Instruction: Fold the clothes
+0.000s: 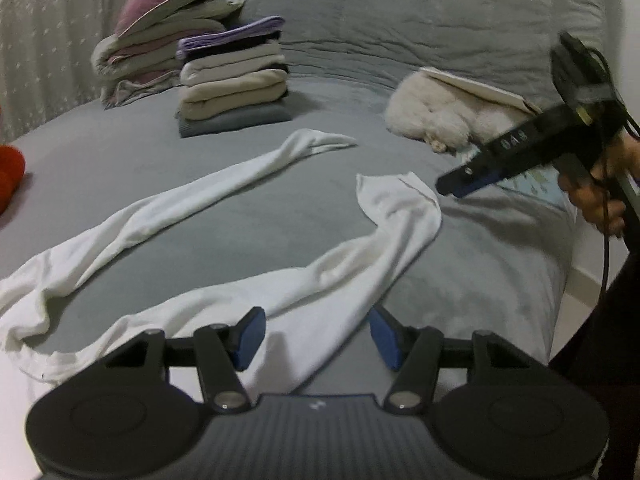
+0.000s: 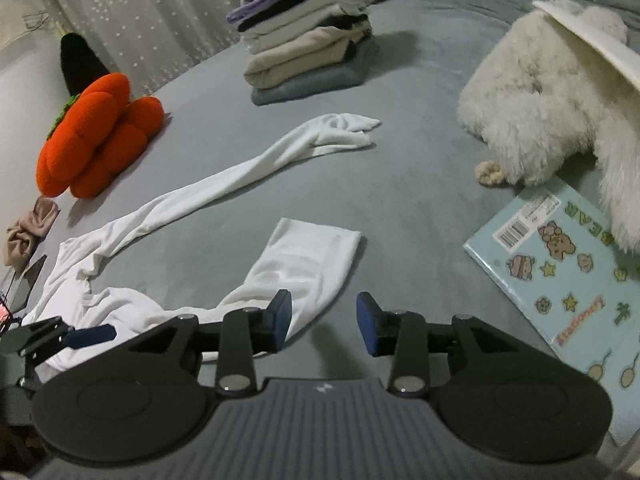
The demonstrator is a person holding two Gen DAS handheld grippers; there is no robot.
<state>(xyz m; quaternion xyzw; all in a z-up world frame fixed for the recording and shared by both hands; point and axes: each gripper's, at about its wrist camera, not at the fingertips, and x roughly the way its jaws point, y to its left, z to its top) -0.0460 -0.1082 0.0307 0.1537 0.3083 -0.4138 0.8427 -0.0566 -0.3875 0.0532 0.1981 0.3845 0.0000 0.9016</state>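
A white long-sleeved garment (image 1: 224,296) lies loose on the grey bed, both sleeves stretched away from me. My left gripper (image 1: 316,336) is open just above the near sleeve, where the cloth passes under the gap between its blue pads. In the right wrist view the nearer sleeve (image 2: 308,260) ends in a flat cuff and the far sleeve (image 2: 256,164) runs toward the stack. My right gripper (image 2: 323,320) is open and holds nothing, its left pad over the sleeve's edge. A hand holds it at the right of the left wrist view, with the right gripper (image 1: 456,190) hovering near the cuff.
A stack of folded clothes (image 1: 232,80) stands at the back beside several pillows (image 1: 160,28). A white plush toy (image 2: 540,100) and a light blue sticker book (image 2: 568,280) lie to the right. An orange pumpkin plush (image 2: 96,140) and a beige scrunchie (image 2: 32,228) sit left.
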